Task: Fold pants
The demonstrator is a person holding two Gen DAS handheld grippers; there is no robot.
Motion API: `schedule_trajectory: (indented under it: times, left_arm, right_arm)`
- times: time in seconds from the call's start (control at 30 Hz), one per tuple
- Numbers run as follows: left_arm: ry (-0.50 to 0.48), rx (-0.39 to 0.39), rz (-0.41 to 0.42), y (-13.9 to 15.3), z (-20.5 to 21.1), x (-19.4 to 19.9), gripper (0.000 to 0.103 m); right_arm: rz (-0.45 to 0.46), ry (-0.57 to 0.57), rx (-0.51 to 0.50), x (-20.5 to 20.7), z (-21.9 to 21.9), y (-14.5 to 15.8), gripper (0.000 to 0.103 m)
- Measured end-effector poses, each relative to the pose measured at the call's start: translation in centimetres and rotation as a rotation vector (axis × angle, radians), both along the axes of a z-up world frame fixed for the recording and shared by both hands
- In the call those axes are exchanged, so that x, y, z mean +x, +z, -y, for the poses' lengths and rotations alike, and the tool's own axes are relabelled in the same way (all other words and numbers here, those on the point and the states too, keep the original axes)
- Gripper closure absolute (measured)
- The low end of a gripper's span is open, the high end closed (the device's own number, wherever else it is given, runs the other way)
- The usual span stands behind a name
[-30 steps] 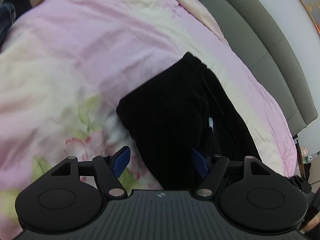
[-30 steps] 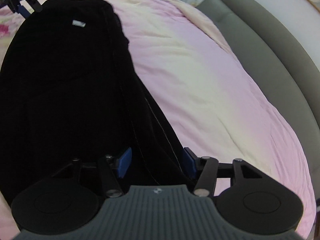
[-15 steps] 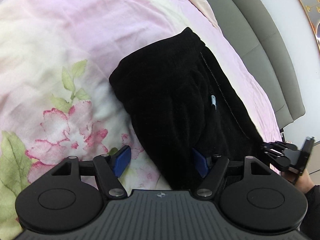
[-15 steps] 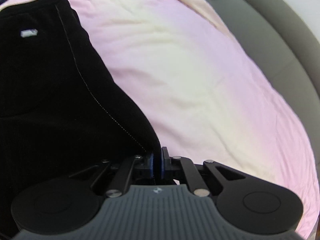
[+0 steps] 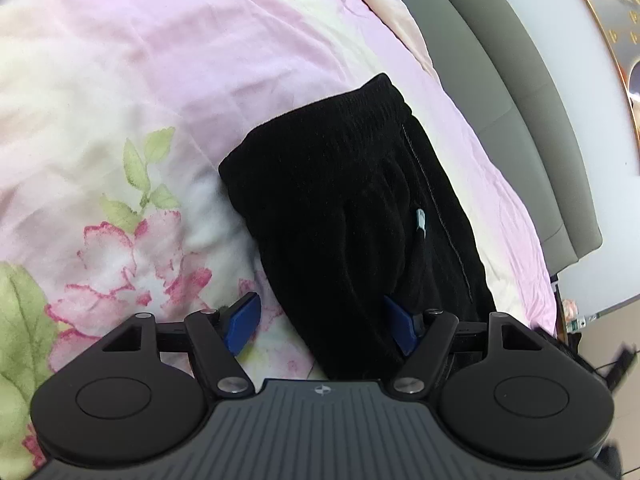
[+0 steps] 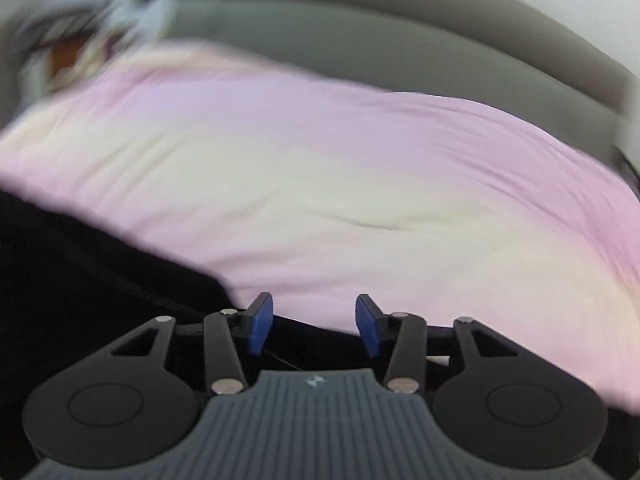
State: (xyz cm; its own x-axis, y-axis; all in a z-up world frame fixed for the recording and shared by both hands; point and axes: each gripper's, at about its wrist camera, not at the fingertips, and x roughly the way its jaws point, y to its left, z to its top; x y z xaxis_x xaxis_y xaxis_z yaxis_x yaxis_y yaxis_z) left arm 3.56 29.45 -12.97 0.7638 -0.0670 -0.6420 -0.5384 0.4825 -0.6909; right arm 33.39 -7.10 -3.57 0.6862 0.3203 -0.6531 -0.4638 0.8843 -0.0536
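Note:
The black pants (image 5: 348, 208) lie folded lengthwise on the pink floral bedspread (image 5: 140, 92), waistband at the far end. My left gripper (image 5: 324, 326) is open, its blue pads (image 5: 242, 320) straddling the near edge of the pants. In the blurred right wrist view, my right gripper (image 6: 314, 322) is open and empty. The pants (image 6: 92, 292) lie at its lower left, running under the fingers. A small white tag (image 5: 420, 218) shows on the cloth.
A grey padded headboard (image 5: 508, 92) curves along the far right of the bed, also in the right wrist view (image 6: 400, 40). A wall with a gold-framed object (image 5: 608, 20) stands behind. The bedspread (image 6: 360, 200) spreads wide beyond the pants.
My right gripper was shut on the pants' edge half a second ago; it has now opened, let go and swung right. My left gripper stays open over the pants.

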Motion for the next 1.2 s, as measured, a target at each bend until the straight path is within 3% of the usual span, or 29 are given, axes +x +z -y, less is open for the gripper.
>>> schedule_trajectory:
  times: [0.1, 0.27, 0.37, 0.47, 0.5, 0.63, 0.67, 0.7, 0.73, 0.8, 0.9, 0.97, 1.03, 1.1, 1.17, 1.2]
  left_arm:
    - [0.024, -0.002, 0.009, -0.1, -0.3, 0.5, 0.019]
    - [0.059, -0.044, 0.014, -0.2, -0.2, 1.6, 0.018]
    - [0.112, -0.103, 0.006, -0.9, 0.0, 2.2, 0.017]
    - [0.185, -0.15, 0.0, -1.5, 0.0, 2.8, 0.014]
    - [0.206, -0.156, -0.007, -1.5, 0.1, 2.9, 0.014]
    - [0.241, -0.121, -0.044, -0.9, 1.1, 3.4, 0.014]
    - [0.238, -0.106, -0.054, -0.8, 1.3, 3.7, 0.014]
    - [0.238, -0.095, -0.062, -0.8, 1.4, 3.8, 0.014]
    - [0.238, -0.094, -0.068, -0.7, 1.4, 3.9, 0.014]
    - [0.24, -0.096, -0.081, -0.7, 1.2, 4.1, 0.014]
    - [0.239, -0.063, -0.107, -0.1, 1.5, 4.4, 0.014]
    - [0.235, -0.036, -0.115, 0.0, 1.8, 4.6, 0.014]
    - [0.238, -0.034, -0.115, -0.2, 1.9, 4.5, 0.014]
    - [0.244, -0.046, -0.114, -0.3, 1.8, 4.4, 0.014]
    - [0.247, -0.056, -0.119, -0.1, 1.8, 4.2, 0.014]
    - [0.246, -0.055, -0.122, 0.0, 1.8, 4.0, 0.014]
  right_arm:
    - [0.043, -0.352, 0.191, -4.0, 9.4, 0.2, 0.05]
    - [0.068, -0.862, 0.251, -9.8, 24.0, -2.5, 0.049]
    - [0.031, -1.06, 0.435, -12.5, 31.0, -4.9, 0.051]
    - [0.013, -1.068, 0.72, -11.8, 34.0, -6.1, 0.054]
    - [0.034, -1.049, 0.747, -10.5, 33.8, -5.9, 0.054]
    - [-0.002, -1.032, 0.655, -6.0, 33.6, -6.9, 0.054]
    - [-0.047, -1.024, 0.652, -5.0, 33.6, -7.8, 0.059]
    - [-0.093, -1.032, 0.638, -4.0, 34.1, -9.1, 0.086]
    - [-0.117, -1.041, 0.641, -3.7, 34.2, -9.8, 0.099]
    - [-0.08, -1.06, 0.711, -4.2, 35.1, -10.2, 0.101]
    - [0.116, -1.055, 0.788, -6.4, 36.0, -7.2, 0.103]
    - [0.173, -1.048, 0.781, -7.2, 36.2, -6.0, 0.103]
    - [0.119, -1.074, 0.732, -7.0, 36.3, -6.3, 0.103]
    - [0.003, -1.192, 0.702, -7.1, 37.0, -7.8, 0.103]
    - [-0.047, -1.298, 0.766, -8.4, 37.9, -9.0, 0.103]
    - [-0.022, -1.312, 0.783, -9.2, 37.8, -8.7, 0.103]
